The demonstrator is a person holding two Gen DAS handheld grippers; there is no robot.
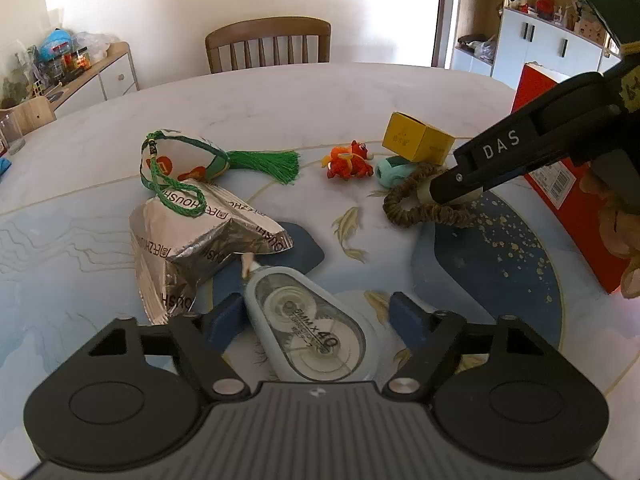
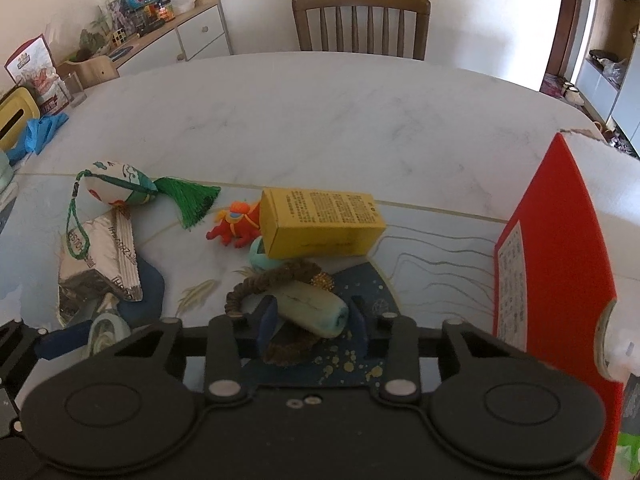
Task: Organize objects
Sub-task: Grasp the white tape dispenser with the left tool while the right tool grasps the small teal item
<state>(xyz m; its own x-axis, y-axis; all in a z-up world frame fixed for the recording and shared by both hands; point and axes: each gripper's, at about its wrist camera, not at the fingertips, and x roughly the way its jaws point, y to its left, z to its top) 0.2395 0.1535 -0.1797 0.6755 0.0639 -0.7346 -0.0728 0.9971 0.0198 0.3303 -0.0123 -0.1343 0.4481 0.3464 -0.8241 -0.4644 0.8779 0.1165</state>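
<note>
We hold our left gripper (image 1: 316, 312) low over the table (image 1: 320, 92), its blue fingers (image 1: 224, 318) spread wide on either side of a correction tape (image 1: 308, 320). The tape lies flat between them with a gap on the right side; the left finger sits close to it, though we cannot tell whether it touches. Just beyond the tape's tip lies a crumpled foil bag (image 1: 192, 244), and on the far end of the bag rests a sachet (image 1: 180, 158) with a green tassel (image 1: 272, 164) and a braided green cord looped over the foil.

Our right gripper (image 2: 312, 316) is part open around a pale green eraser (image 2: 314, 312), which lies tilted between the two fingers. The left finger looks to be against it, while the right one stands a little apart, so we cannot say it is gripped. Under and around the eraser lies a brown scrunchie (image 2: 256, 284).

Just past the scrunchie is a small teal thing (image 2: 260, 258), too hidden to name, and resting partly on it is a yellow box (image 2: 320, 220). A red toy (image 2: 236, 226) sits just left of the box, touching it in the right wrist view. At the right edge of the table stands a red carton (image 2: 560, 280), upright. A chair (image 2: 362, 20) stands at the far side of the table.
</note>
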